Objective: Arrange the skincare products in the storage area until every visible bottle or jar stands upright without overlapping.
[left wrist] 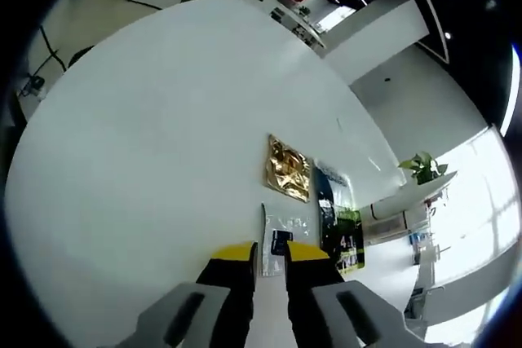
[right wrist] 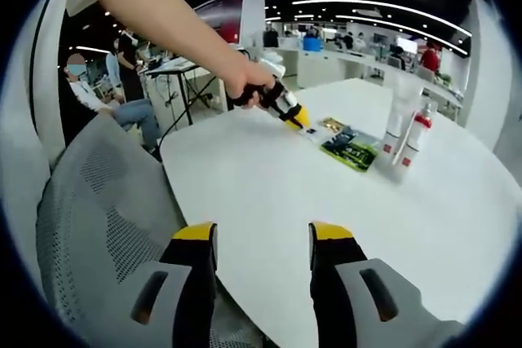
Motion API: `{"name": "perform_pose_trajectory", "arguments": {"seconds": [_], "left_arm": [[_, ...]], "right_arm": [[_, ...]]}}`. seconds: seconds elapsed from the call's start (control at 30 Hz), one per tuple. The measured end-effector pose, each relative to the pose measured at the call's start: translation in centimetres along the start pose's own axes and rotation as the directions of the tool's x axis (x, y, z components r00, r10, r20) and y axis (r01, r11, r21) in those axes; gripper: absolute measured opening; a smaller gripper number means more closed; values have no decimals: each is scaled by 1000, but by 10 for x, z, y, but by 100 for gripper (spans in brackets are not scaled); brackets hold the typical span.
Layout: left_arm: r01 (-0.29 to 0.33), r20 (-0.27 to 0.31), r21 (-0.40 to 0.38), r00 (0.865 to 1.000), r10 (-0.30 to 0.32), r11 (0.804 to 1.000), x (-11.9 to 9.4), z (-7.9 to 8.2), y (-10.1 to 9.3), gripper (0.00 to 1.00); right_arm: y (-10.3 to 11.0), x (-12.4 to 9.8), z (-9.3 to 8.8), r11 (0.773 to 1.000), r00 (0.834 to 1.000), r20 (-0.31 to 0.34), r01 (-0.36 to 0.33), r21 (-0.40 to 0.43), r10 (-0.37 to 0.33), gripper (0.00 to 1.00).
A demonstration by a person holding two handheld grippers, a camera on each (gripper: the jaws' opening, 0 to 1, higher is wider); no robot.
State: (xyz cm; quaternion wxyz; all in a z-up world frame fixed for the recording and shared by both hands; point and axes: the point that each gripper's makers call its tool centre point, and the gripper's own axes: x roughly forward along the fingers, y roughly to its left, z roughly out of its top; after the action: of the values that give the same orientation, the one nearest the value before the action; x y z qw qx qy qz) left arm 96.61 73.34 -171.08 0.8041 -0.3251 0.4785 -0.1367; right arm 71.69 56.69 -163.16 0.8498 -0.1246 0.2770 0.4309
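Observation:
Three flat sachets lie side by side on the white round table [left wrist: 147, 144]: a gold one [left wrist: 287, 169], a clear one with a dark label [left wrist: 281, 232] and a dark green one [left wrist: 338, 222]. My left gripper [left wrist: 271, 252] has its jaws a narrow gap apart over the clear sachet's near edge; whether they pinch it I cannot tell. From the right gripper view, a hand [right wrist: 249, 87] holds that left gripper [right wrist: 295, 117] down at the sachets [right wrist: 349, 148]. Beyond them a white tube [right wrist: 397, 120] and a red-capped white bottle [right wrist: 418, 132] stand upright. My right gripper [right wrist: 263, 238] is open over the table's near edge.
A grey mesh chair [right wrist: 98, 201] sits against the table edge below my right gripper. People sit and stand by desks at the back left [right wrist: 122, 79]. A potted plant [left wrist: 422, 167] stands on a ledge past the table. The table [right wrist: 457, 209] is wide and bare around the products.

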Motion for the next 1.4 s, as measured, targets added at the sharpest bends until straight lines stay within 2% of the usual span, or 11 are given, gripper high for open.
{"name": "perform_pose_trajectory", "arguments": {"seconds": [0.1,0.27,0.4,0.5,0.67,0.77,0.97,1.1,1.27,1.33,1.4], "left_arm": [[-8,5,1,1000,8,1000,-6,1,1,17],[-11,-4,81,1000,11,997,-19,-7,-2,19],[13,8,162,1000,-14,987,-35,-15,-20,27],[37,34,250,998,-47,968,-48,-17,-35,29],[55,71,315,994,-81,948,-75,-29,-54,34],[36,86,433,993,-81,900,-92,-39,-63,43],[48,112,517,986,-124,855,-124,-64,-82,48],[57,128,539,981,-149,841,-140,-71,-95,52],[86,170,576,960,-222,813,-162,-79,-122,55],[115,171,601,948,-268,791,-170,-87,-133,55],[119,171,624,944,-284,772,-177,-96,-138,56]], "right_arm": [[0,0,1,1000,1000,5,1,5,-1,43],[1,0,2,1000,1000,9,-3,-5,3,43],[3,-1,3,1000,1000,16,-10,-11,10,43],[3,-1,5,1000,1000,22,-12,-11,12,43],[5,-3,10,999,999,44,-11,-30,13,45],[12,-4,14,996,998,55,-15,-86,20,45],[13,-7,19,996,996,83,-16,-92,24,45],[13,-8,21,995,995,96,-14,-95,23,46],[10,-11,25,998,992,122,-23,-60,30,46],[7,-11,25,999,991,130,-20,-36,24,47],[6,-11,25,1000,991,130,-18,-24,21,47]]}}
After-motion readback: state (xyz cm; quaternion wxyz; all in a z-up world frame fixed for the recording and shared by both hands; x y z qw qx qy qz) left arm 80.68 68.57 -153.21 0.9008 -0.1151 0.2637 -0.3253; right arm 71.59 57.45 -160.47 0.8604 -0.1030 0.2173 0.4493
